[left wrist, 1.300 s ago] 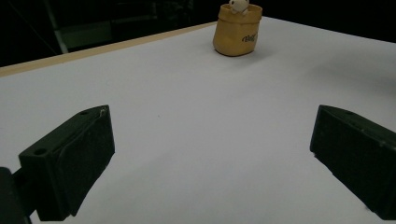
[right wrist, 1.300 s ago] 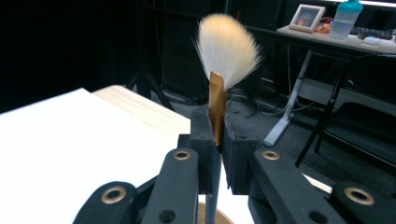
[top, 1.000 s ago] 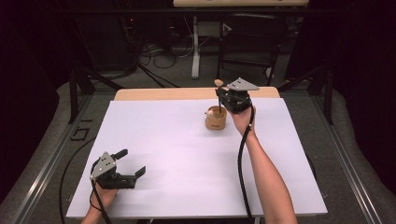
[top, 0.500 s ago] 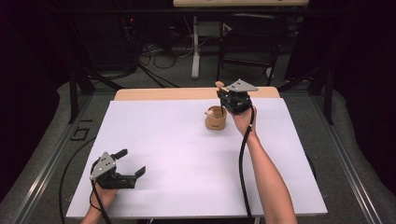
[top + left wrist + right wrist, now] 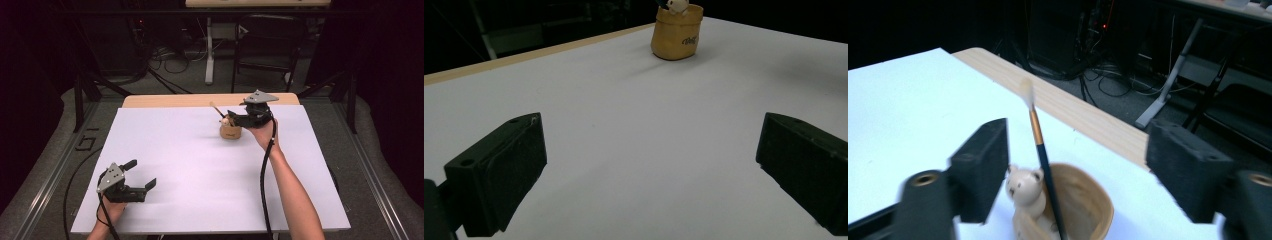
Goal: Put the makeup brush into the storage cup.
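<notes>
A small tan pot (image 5: pixel 230 132) stands near the far edge of the white table sheet (image 5: pixel 200 170). In the right gripper view the pot (image 5: pixel 1083 210) has a little cream bear figure (image 5: pixel 1024 189) on its rim, and a paintbrush (image 5: pixel 1040 150) leans out of it, bristles up. My right gripper (image 5: pixel 231 118) hovers just above the pot, open, its jaws on either side of the brush and apart from it. My left gripper (image 5: pixel 141 179) rests open near the front left corner, far from the pot (image 5: pixel 675 35).
The wooden table edge (image 5: pixel 170 100) shows beyond the sheet. Behind it are table legs, a chair (image 5: pixel 265 47) and cables on the floor. A cable (image 5: pixel 263 190) trails from the right gripper along the forearm.
The right gripper has shifted slightly over the pot, and its jaws now stand around the brush. The left gripper has stayed where it was.
</notes>
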Demonstrator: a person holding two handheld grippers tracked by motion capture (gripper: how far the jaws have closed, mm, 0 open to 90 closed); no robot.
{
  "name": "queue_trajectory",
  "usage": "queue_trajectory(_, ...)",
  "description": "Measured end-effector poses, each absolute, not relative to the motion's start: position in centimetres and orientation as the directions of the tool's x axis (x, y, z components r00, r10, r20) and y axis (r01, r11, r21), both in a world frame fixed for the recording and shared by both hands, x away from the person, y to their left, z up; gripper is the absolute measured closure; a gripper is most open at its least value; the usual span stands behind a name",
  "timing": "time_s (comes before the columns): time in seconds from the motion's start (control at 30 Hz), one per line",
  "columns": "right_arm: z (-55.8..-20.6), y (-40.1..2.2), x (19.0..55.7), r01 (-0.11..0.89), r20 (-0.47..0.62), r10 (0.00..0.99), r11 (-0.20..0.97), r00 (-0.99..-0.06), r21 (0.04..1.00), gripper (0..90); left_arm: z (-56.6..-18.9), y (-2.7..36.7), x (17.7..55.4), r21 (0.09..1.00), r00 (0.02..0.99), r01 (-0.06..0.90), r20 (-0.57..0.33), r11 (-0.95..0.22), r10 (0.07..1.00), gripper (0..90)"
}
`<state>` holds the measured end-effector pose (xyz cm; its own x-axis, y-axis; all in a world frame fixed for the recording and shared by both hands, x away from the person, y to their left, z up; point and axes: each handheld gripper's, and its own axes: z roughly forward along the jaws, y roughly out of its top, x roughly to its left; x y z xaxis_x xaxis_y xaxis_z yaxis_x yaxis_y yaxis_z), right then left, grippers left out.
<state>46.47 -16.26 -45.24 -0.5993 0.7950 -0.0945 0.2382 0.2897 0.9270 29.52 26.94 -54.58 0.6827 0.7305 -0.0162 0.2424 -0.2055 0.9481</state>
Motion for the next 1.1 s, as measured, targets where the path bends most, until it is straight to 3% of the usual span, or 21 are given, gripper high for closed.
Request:
queue_trajectory(0.43,-45.5,-17.9,42.3,0.235,-0.054,0.750,0.274,-0.659,0.933,0.6,-54.2,26.3,29.4,0.950,0.680,0.212,0.025,-0.229,0.733,0.0)
queue_trajectory(1.1,-47.5,-20.2,34.9,0.213,-0.026,0.721,0.239,-0.692,0.947,0.0,-54.0,26.5,28.8,0.952,0.685,0.207,0.025,-0.227,0.728,0.0)
